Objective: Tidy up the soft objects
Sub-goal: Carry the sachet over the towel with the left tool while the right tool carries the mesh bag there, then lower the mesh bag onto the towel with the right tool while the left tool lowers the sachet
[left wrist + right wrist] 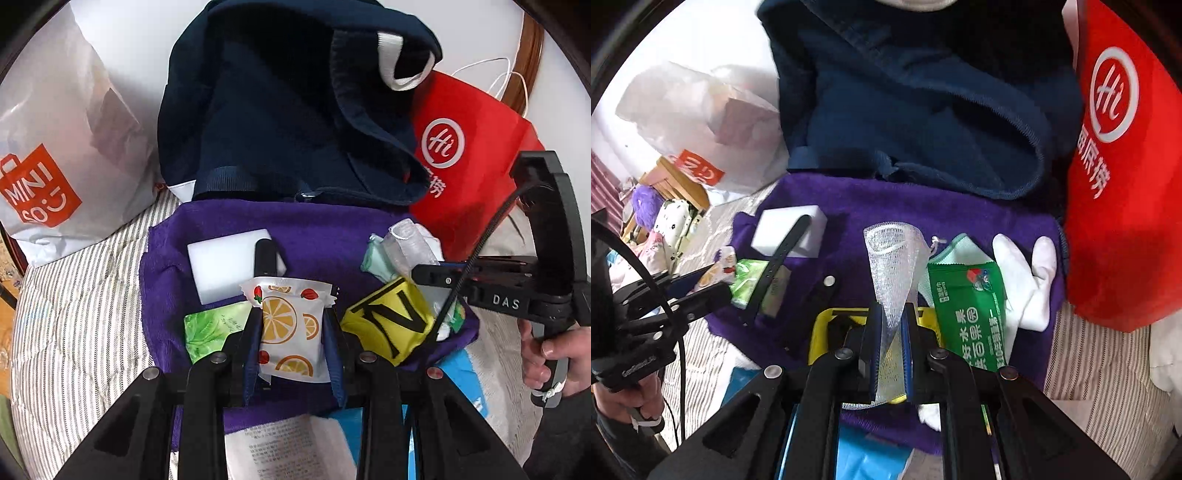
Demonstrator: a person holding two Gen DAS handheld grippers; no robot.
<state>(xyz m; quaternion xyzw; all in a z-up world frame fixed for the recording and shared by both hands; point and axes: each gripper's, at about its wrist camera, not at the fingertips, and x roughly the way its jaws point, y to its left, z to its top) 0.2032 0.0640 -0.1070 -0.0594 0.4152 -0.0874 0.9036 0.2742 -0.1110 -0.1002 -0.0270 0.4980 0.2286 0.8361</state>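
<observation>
Presently we note both loads clamped: left hand-held gripper [291,325] on the fruit-print packet [286,328], right hand-held gripper [891,332] on the mesh sleeve [892,266], with the navy bag [280,110] lying straight ahead on the far side, nearer the left.

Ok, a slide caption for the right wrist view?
Right gripper pinches white mesh netting above a purple towel strewn with soft items.

A home, most likely a bedroom: everything lies on a striped quilted bedcover [77,295] like a bed's. Shopping bags stand at the far side, a white one [62,147] left and a red one [476,162] right. Far left, soft toys [670,225] pile up by a wooden piece of furniture [679,184].
</observation>
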